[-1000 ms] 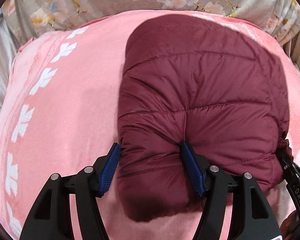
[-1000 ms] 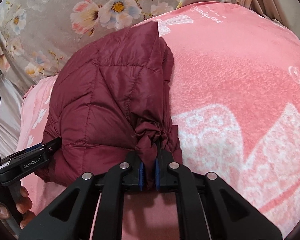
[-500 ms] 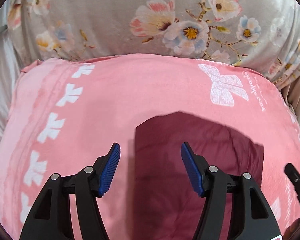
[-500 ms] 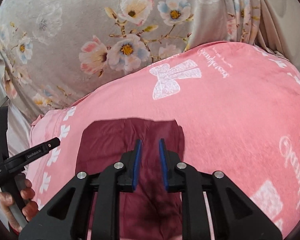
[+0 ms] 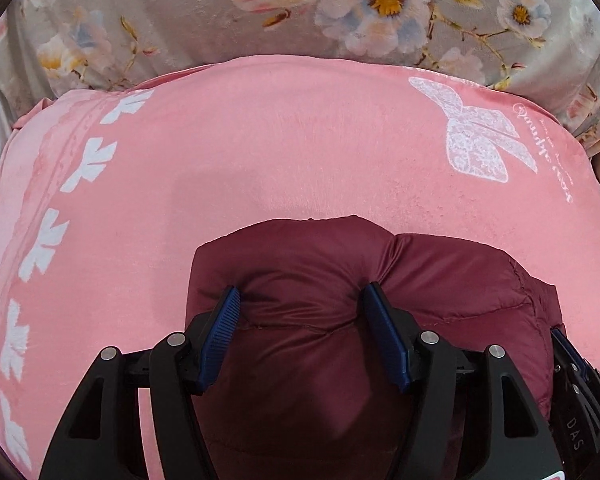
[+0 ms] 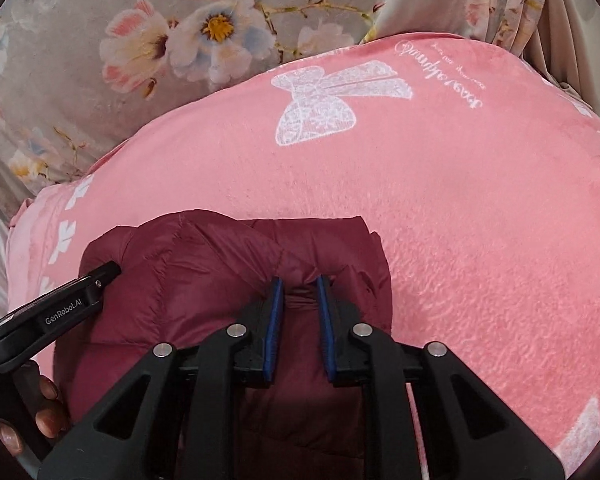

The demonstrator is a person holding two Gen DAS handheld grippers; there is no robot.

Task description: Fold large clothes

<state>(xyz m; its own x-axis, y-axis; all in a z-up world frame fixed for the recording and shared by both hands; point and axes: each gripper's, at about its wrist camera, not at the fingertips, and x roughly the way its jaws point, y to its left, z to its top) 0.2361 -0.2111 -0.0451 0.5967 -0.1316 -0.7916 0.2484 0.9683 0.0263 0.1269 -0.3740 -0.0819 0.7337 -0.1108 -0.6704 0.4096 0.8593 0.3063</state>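
Note:
A maroon quilted puffer jacket [image 5: 332, 272] lies folded into a thick bundle on the pink blanket [image 5: 260, 152]. My left gripper [image 5: 300, 300] is open, its blue pads pressed down into the jacket's near left part, with padding bulging between them. The jacket also shows in the right wrist view [image 6: 204, 264]. My right gripper [image 6: 299, 286] is partly open, its pads set on either side of a fold at the jacket's right edge. The left gripper's body [image 6: 60, 312] shows at the left of that view, held by a hand.
The pink blanket [image 6: 460, 208] with white bow and leaf prints covers the bed. A grey floral fabric [image 5: 300, 8] lies along its far edge. A beige curtain [image 6: 548, 12] hangs at the far right.
A second ago my right gripper was shut on a bunch of jacket; it has let go. Both grippers rose, then came back down onto the jacket, which now lies nearer.

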